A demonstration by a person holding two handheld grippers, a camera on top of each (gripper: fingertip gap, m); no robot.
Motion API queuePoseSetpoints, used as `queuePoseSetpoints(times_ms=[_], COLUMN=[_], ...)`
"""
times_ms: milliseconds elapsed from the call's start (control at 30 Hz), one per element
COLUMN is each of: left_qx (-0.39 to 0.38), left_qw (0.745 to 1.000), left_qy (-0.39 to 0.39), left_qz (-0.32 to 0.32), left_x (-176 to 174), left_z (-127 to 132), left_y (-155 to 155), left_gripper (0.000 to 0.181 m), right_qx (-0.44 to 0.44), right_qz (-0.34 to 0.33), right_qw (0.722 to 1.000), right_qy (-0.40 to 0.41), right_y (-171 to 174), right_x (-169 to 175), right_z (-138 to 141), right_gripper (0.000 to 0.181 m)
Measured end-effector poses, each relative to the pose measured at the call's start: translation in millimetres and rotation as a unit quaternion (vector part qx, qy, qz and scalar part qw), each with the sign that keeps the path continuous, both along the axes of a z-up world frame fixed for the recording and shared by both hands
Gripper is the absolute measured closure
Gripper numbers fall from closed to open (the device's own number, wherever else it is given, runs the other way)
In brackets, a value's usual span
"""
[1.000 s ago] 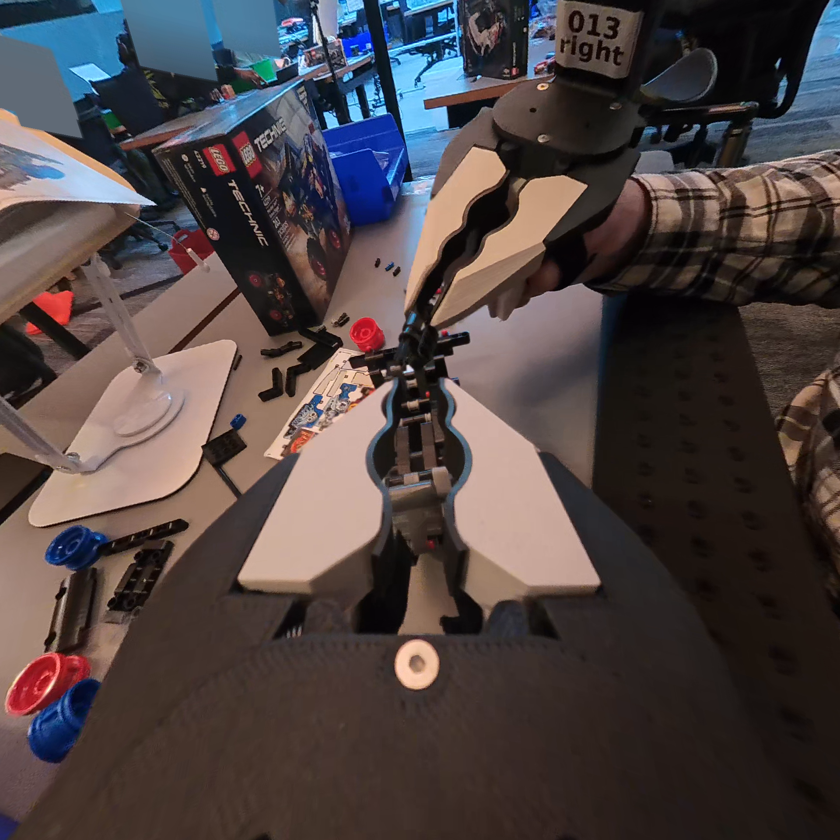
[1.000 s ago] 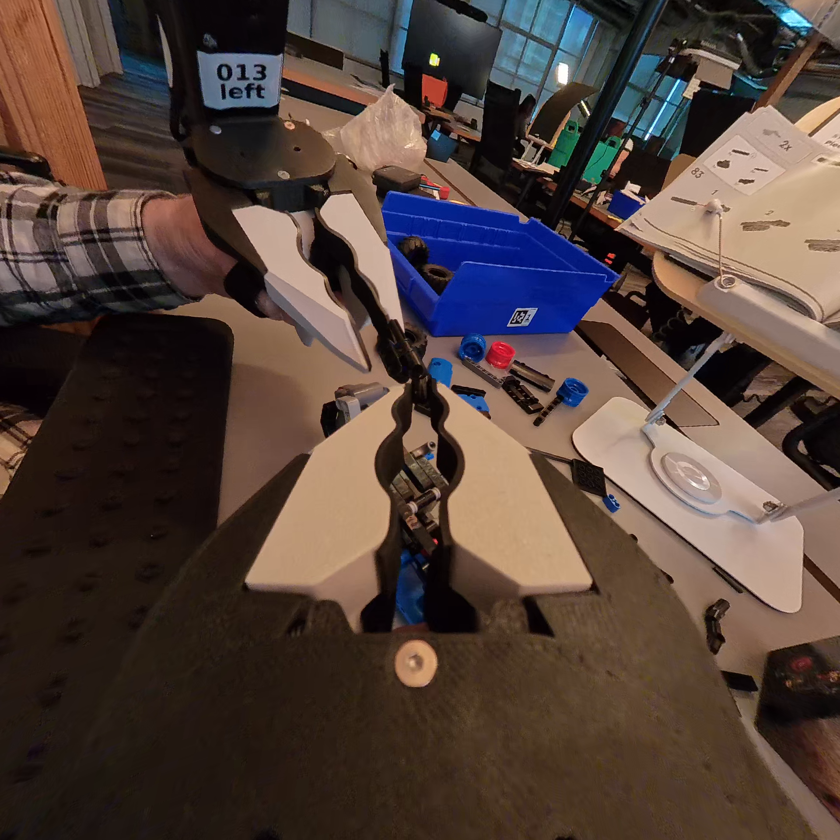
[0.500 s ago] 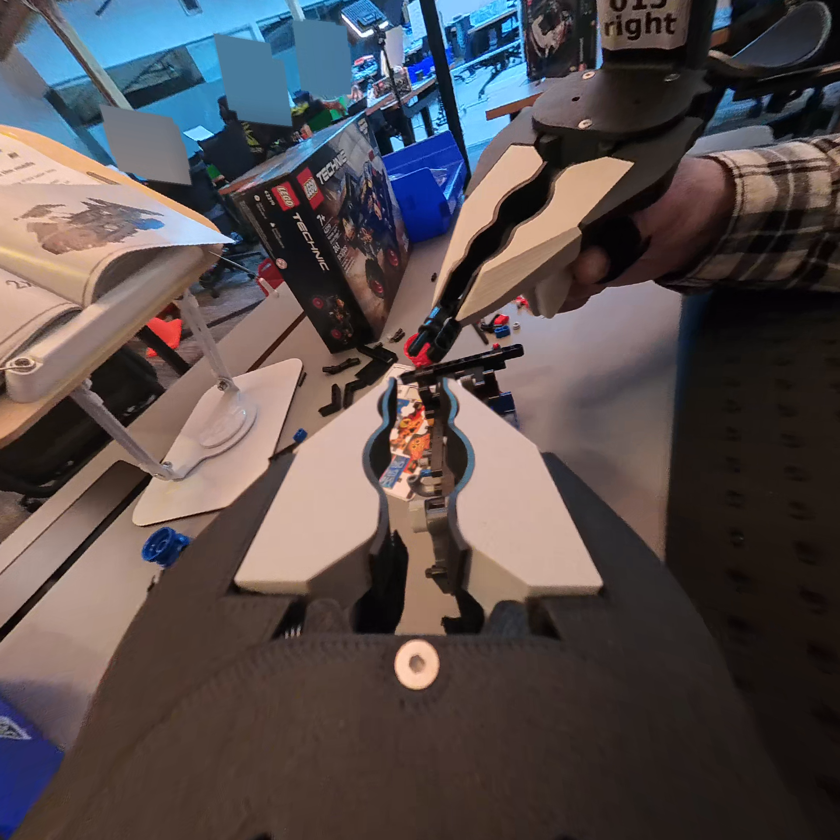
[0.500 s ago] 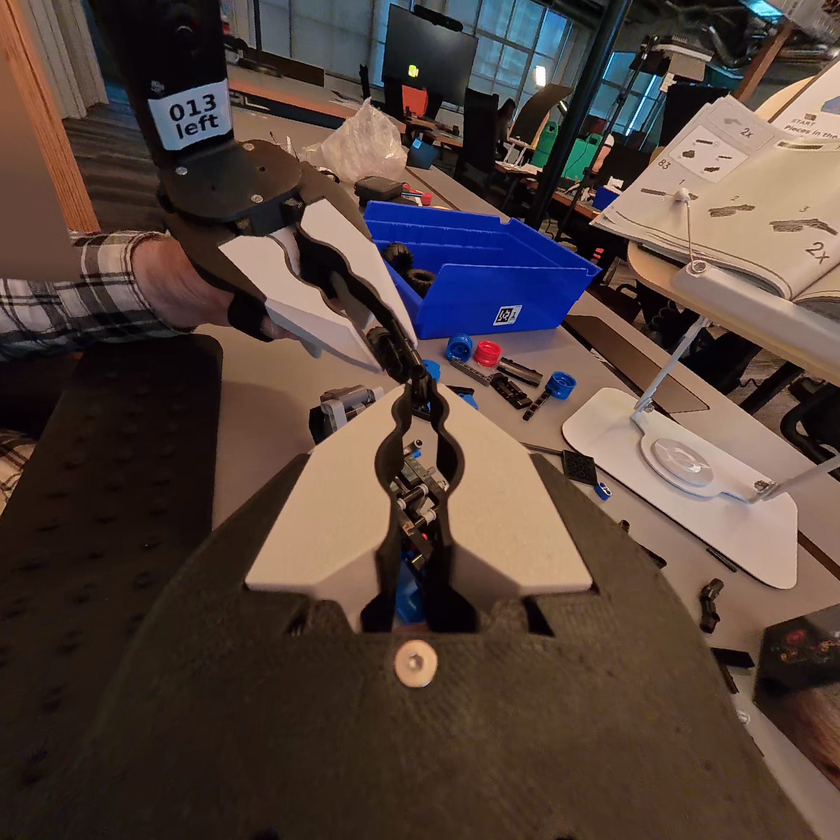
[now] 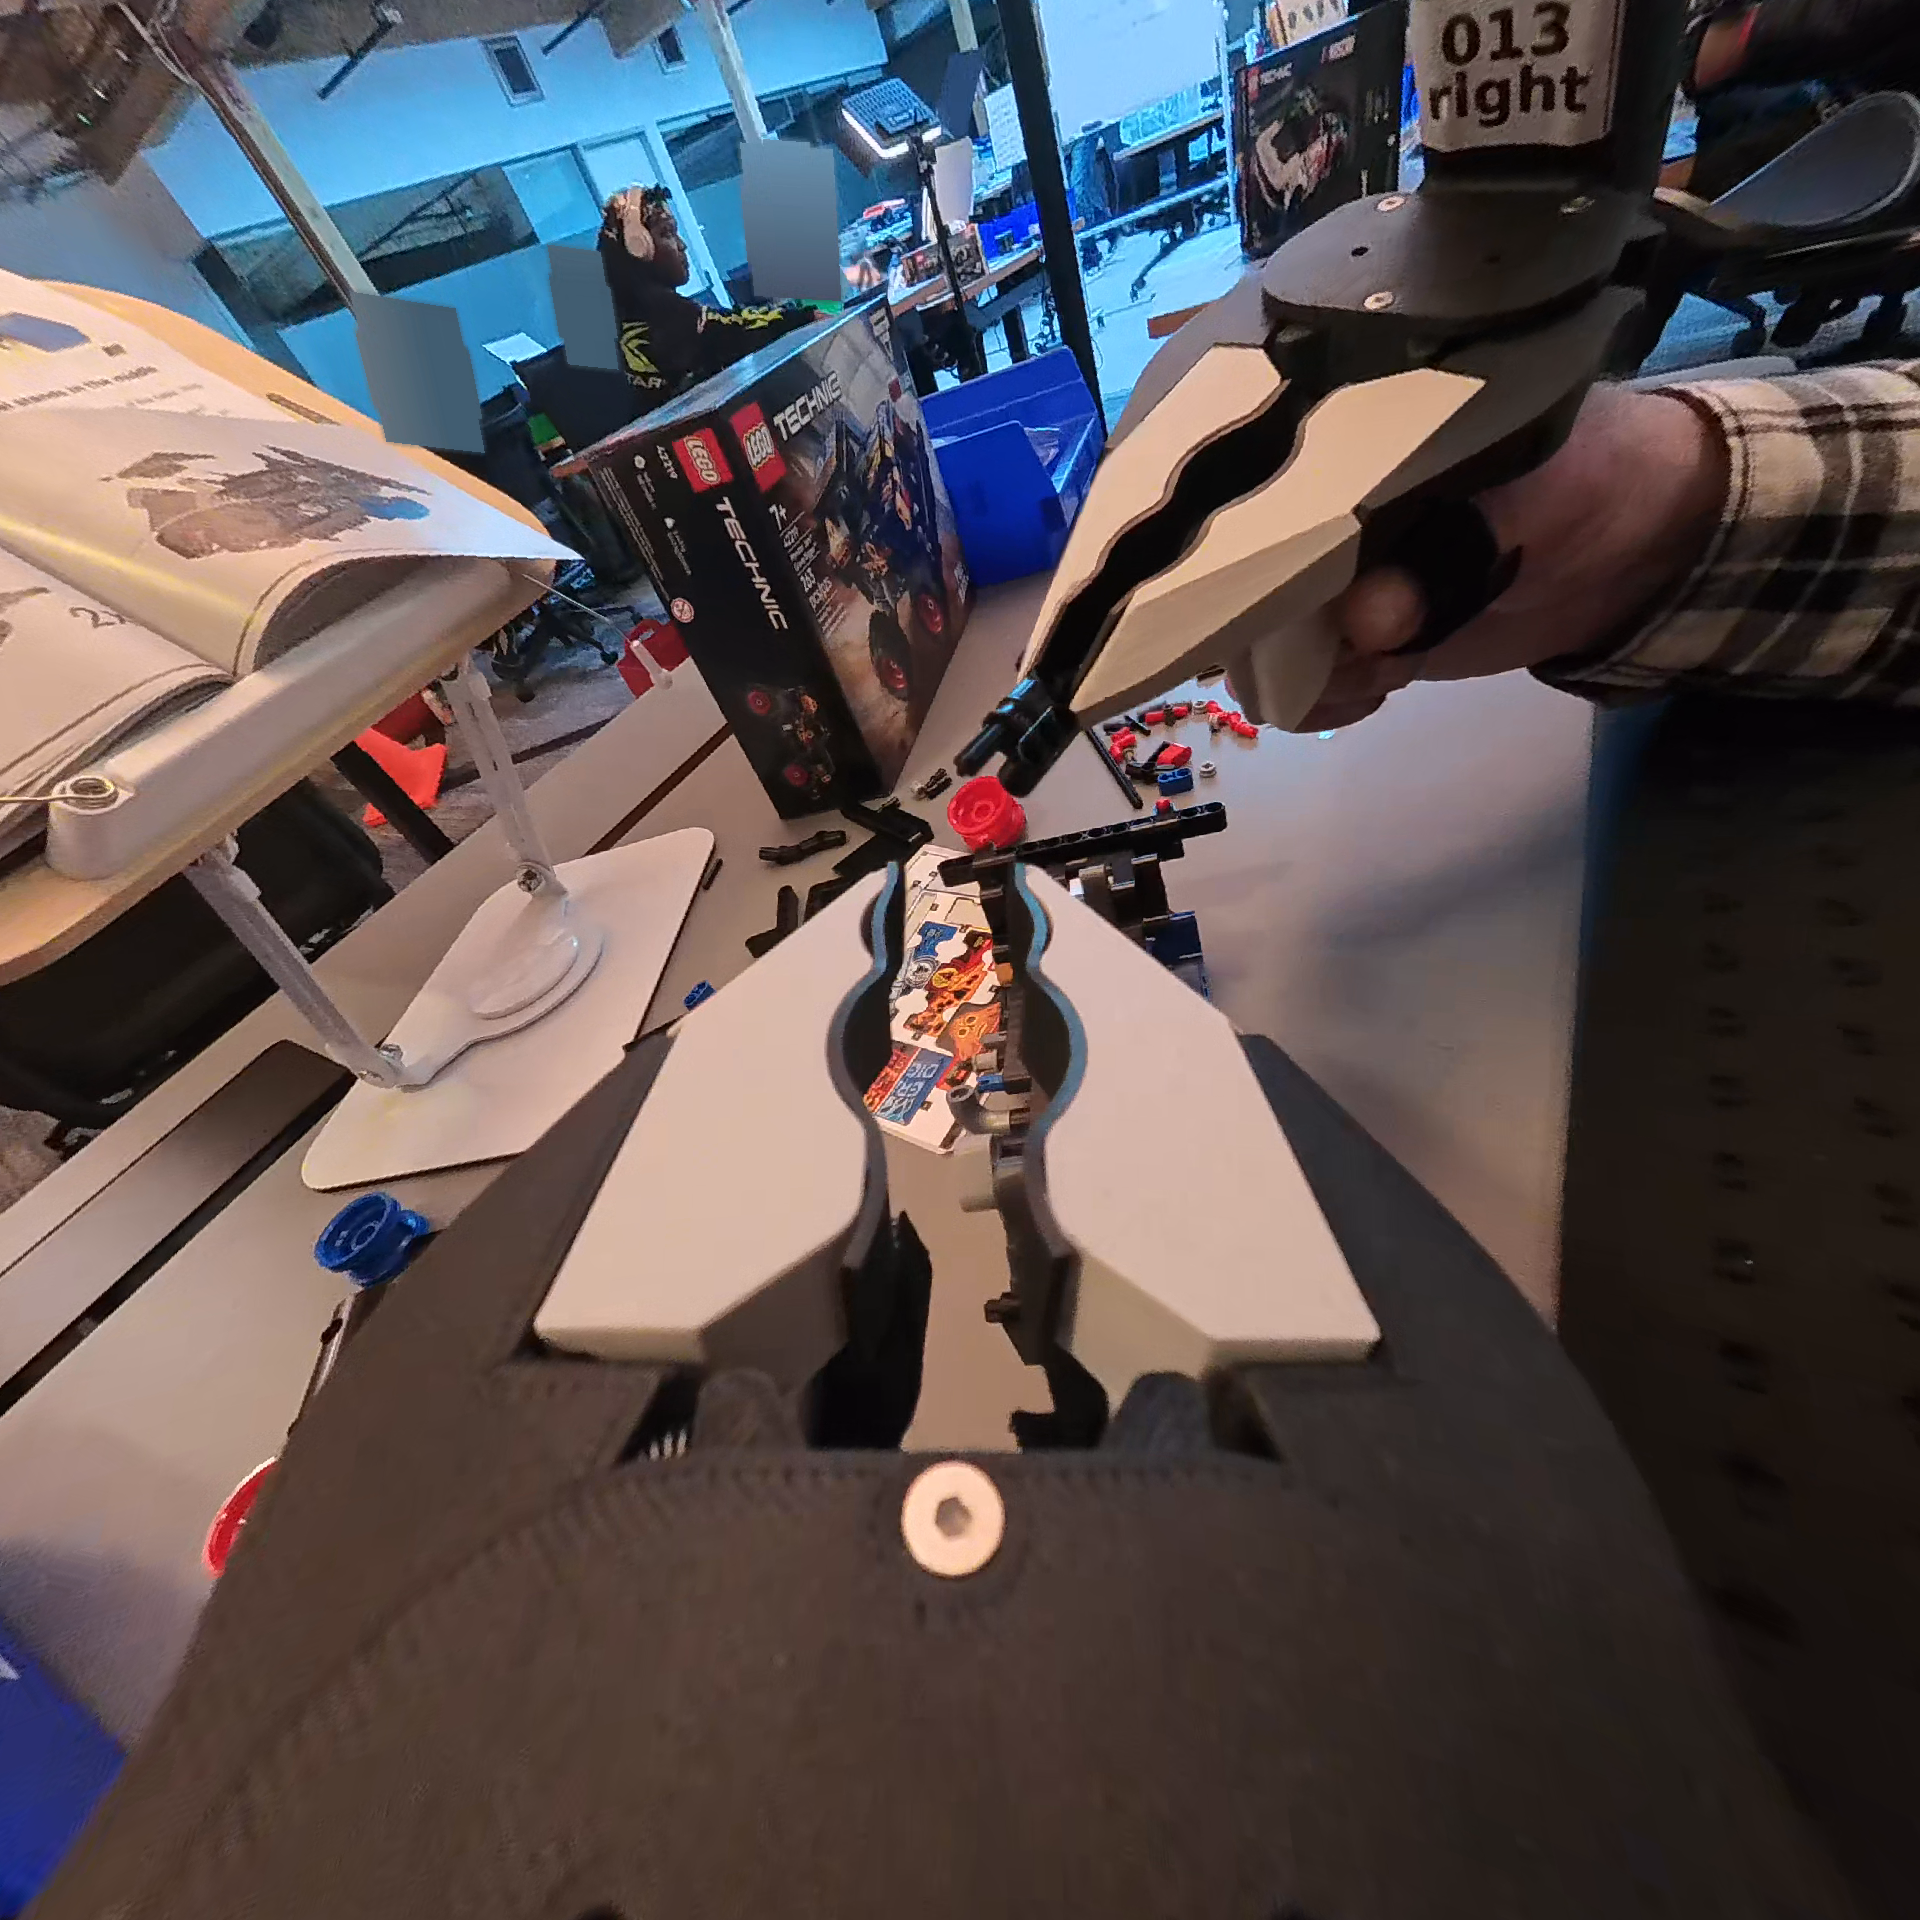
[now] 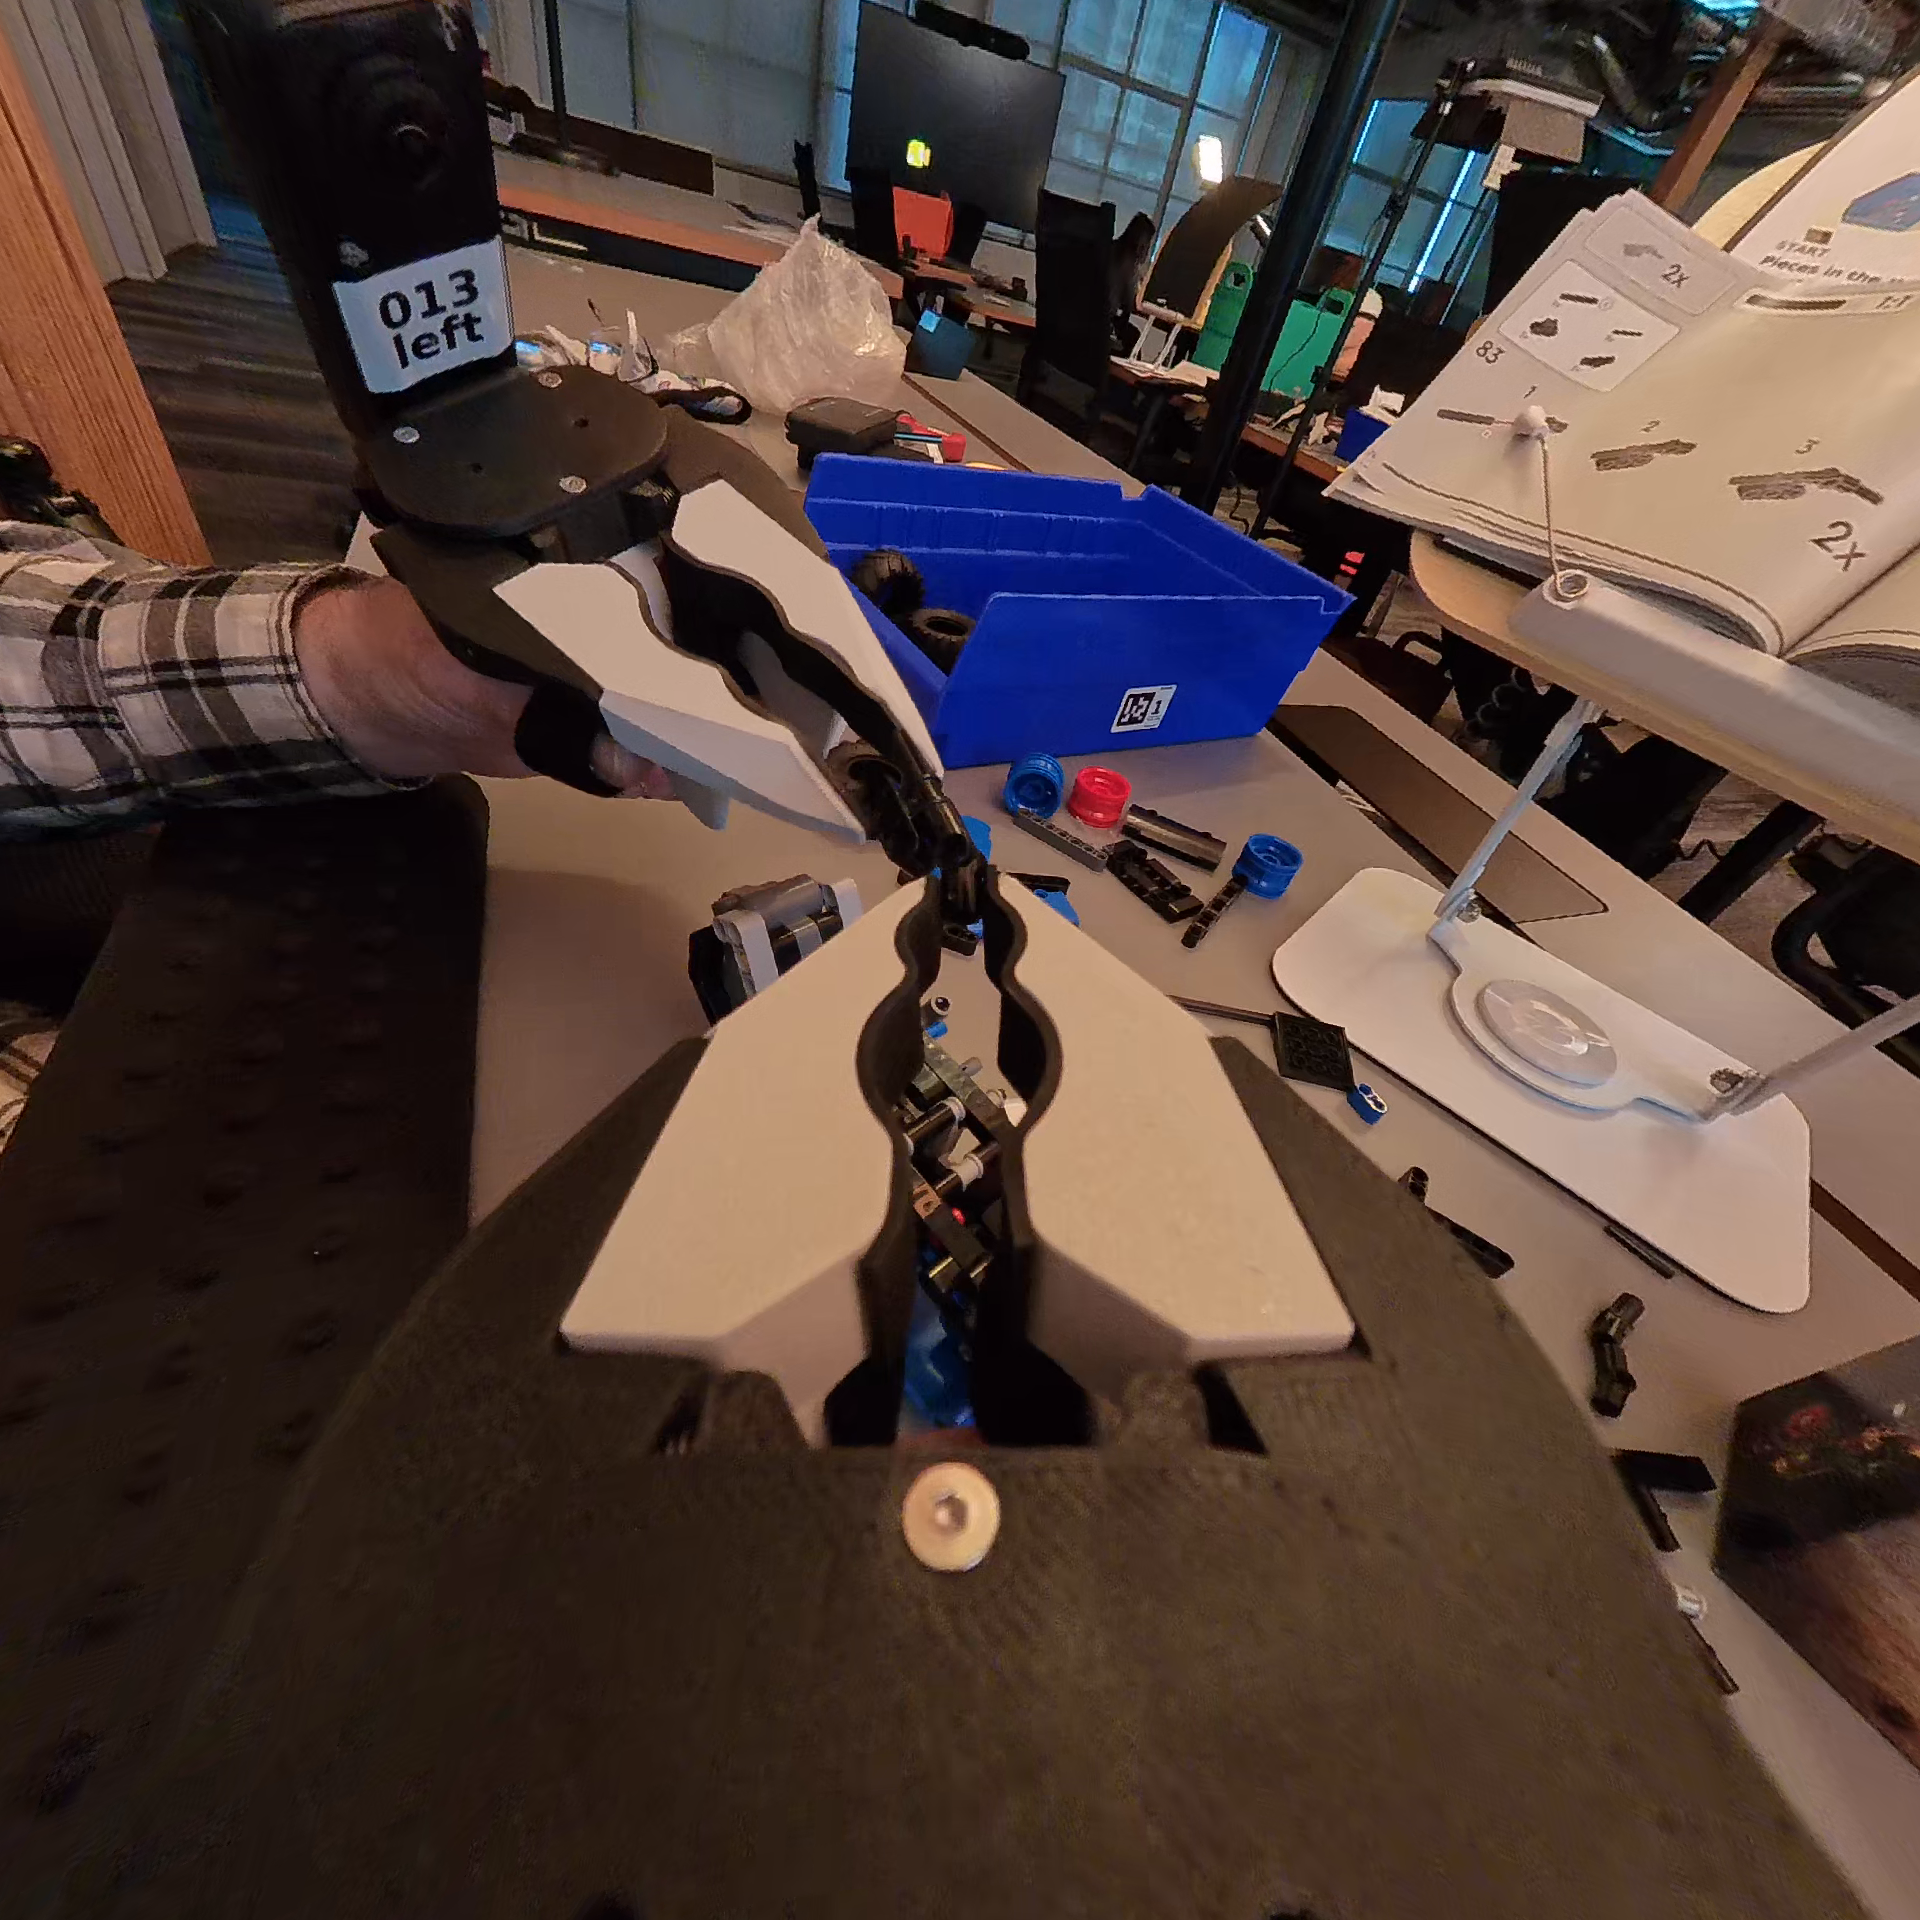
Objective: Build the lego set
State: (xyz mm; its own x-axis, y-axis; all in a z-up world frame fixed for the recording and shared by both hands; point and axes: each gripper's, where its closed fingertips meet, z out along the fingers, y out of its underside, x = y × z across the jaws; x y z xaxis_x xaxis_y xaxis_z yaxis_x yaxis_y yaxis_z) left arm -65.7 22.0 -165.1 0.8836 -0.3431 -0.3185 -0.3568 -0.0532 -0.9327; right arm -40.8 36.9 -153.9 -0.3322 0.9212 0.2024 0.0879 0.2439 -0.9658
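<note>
Above the grey surface (image 5: 1382, 935), the left claw (image 5: 951, 883) pinches a black beam frame (image 5: 1081, 836). At its 1 o'clock, just apart, the right claw (image 5: 1039, 707) is pressed on a small black connector (image 5: 1008, 732). A red wheel hub (image 5: 982, 814) lies below.

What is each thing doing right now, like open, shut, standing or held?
left tongs, shut on black lego frame
right tongs, shut on small black piece
instruction book, open on its stand
lego box, standing upright
blue bin, open-topped, tyres inside
</note>
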Motion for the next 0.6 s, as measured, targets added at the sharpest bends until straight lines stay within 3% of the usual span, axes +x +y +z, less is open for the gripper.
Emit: queuePoseSetpoints(times_ms=[400,600], left_qx=[0.010,0.009], left_qw=[1.000,0.998], left_qy=[-0.006,-0.056], left_qz=[0.009,-0.006], left_x=[-5.3,-5.9], left_z=[0.3,6.6], left_y=[-0.4,-2.4], left_gripper=[0.162,0.161], right_qx=[-0.001,-0.003], right_qz=[-0.004,-0.004], right_qw=[1.000,1.000], right_qy=[0.002,0.004], right_y=[2.4,3.6], right_x=[0.6,0.8], right_z=[1.1,1.2], right_gripper=[0.176,0.176])
